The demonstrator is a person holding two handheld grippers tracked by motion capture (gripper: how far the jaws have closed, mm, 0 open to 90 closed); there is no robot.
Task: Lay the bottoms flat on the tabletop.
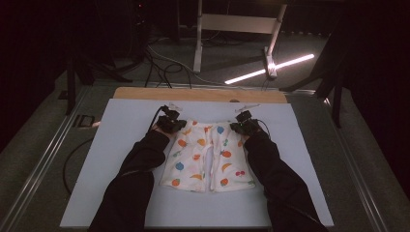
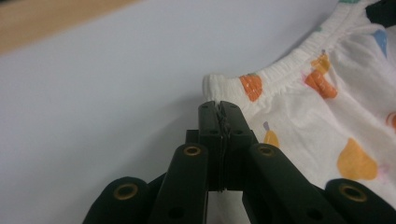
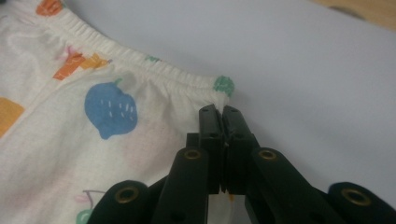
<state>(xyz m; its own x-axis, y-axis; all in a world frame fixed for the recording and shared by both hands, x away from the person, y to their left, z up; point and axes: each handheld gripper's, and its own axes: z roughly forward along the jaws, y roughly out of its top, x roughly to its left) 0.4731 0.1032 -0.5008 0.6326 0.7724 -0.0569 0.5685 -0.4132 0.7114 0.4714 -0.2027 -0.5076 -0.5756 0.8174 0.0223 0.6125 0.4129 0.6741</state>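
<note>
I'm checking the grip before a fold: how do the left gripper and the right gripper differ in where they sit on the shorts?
The left gripper sits at the left waistband corner of the white fruit-print cotton shorts, beside an orange fruit print; the right gripper sits at the right corner, beside a green print. Both have their fingers shut, with cloth seemingly pinched between them, on the pale blue board.

No readable text, label, brand, number or sign.

The shorts (image 1: 205,157) carry only a print of coloured fruit shapes, with no letters or figures among them, and the elastic waistband seen in both gripper views bears no tag or lettering. The pale board (image 1: 121,145) they lie on is plain to all its edges and corners, and the black jaws of the grippers show bare metal rivets without markings. The dark background beyond the far edge is too dim to read anything.
</note>
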